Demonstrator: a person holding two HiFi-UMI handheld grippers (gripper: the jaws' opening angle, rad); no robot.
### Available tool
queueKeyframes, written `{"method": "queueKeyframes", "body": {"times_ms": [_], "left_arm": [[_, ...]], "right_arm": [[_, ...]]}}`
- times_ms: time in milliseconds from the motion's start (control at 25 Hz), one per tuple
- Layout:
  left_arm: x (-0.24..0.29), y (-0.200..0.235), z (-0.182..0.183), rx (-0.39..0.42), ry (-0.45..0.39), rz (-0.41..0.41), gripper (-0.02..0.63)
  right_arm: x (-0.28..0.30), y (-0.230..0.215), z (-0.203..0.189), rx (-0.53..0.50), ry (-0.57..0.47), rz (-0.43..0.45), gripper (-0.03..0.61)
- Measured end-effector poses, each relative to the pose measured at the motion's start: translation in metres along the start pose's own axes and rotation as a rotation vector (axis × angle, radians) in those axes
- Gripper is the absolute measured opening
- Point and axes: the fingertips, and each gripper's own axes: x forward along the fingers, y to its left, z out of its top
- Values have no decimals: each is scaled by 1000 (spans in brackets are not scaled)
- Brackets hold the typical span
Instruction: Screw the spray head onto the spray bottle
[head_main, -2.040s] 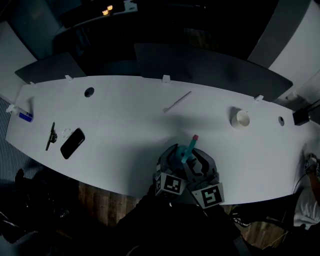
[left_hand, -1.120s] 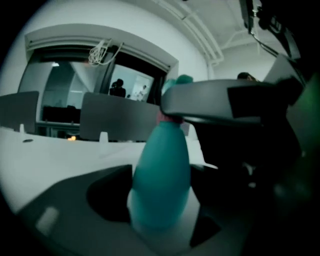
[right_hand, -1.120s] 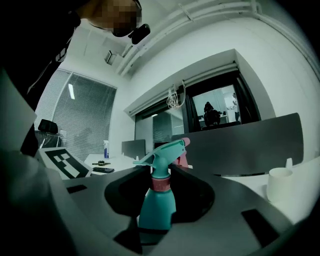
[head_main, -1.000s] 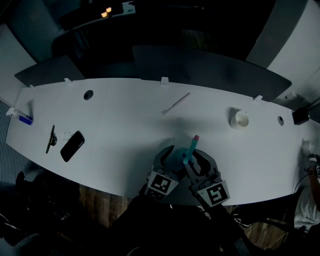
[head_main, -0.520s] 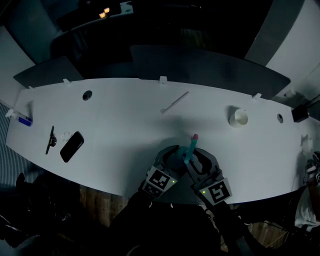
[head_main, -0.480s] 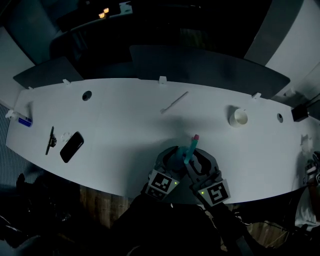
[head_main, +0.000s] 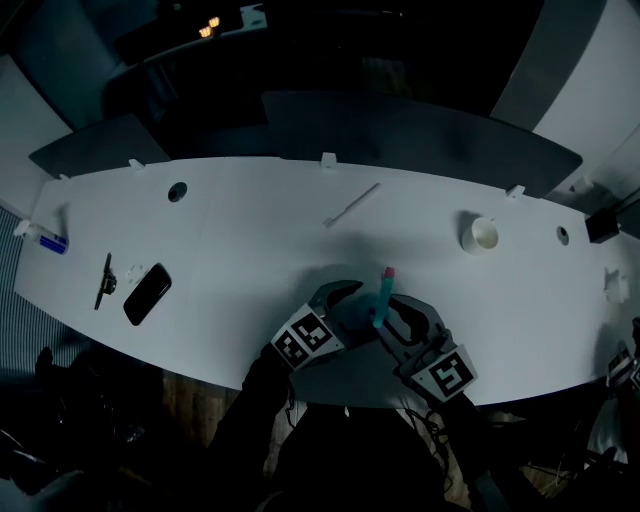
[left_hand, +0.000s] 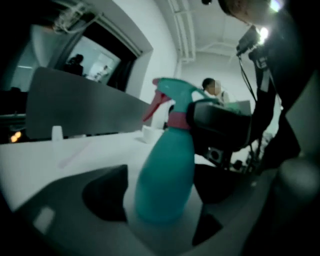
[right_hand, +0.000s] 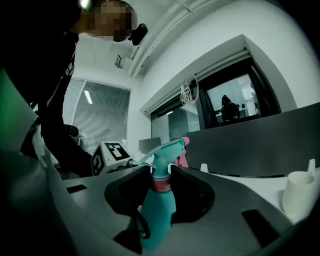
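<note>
Our L gripper (left_hand: 162, 200) jaws just spread wide; spray bottle (left_hand: 167, 170) stands btwn them, ungripped. R gripper (right_hand: 161, 192) pinches spray head (right_hand: 162, 155) at collar.

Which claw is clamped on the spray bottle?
The right claw, pinching the pink collar. On the left claw, the jaws have just been opening and stand clear of the bottle between them.
</note>
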Motion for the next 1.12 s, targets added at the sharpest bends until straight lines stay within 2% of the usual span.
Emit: {"method": "queueKeyframes", "body": {"times_ms": [40, 80, 120, 200, 360, 440, 480, 520, 600, 680, 800, 840, 880, 960, 1040, 1120], "left_arm": [[5, -5, -1, 18, 23, -53, 393], [8, -7, 0, 27, 24, -66, 359], [8, -8, 1, 25, 7, -40, 357], [5, -7, 3, -5, -54, 86, 353], [-1, -3, 6, -92, -155, 404, 353], [-2, -2, 6, -122, -184, 516, 353], [-2, -3, 5, -123, -188, 543, 353], [-2, -3, 3, -114, -185, 538, 353], [-5, -5, 1, -96, -169, 442, 356], [-11, -3, 0, -99, -131, 278, 398], [-1, -6, -2, -37, -2, 4, 402], [4, -9, -2, -15, 24, -53, 379], [7, -11, 0, -2, 30, -76, 356], [7, -11, 3, -3, -5, -23, 350], [4, -9, 4, -37, -73, 133, 345], [1, -5, 6, -74, -128, 330, 345]], "right_arm": [[0, -1, 0, -7, 3, 11, 130], [-1, -2, 0, -9, 1, 11, 130], [-2, -2, 1, -5, -6, 1, 130], [-4, -3, 1, 5, -38, -48, 130], [-7, -2, 0, -8, -74, -197, 130], [-7, -1, -1, -29, -65, -238, 130], [-7, -1, -1, -29, -60, -241, 130], [-7, -1, -2, -20, -57, -233, 130], [-7, 0, -4, 9, -50, -185, 130], [-7, 1, -4, 46, -38, -110, 130], [-7, -1, -3, 58, -19, 5, 130], [-7, -2, -2, 53, -15, 27, 130], [-7, -4, -2, 46, -13, 36, 130], [-8, -6, -1, 24, -22, 21, 130], [-8, -5, -1, 18, -43, -35, 130], [-8, -7, -1, 41, -68, -116, 130]]}}
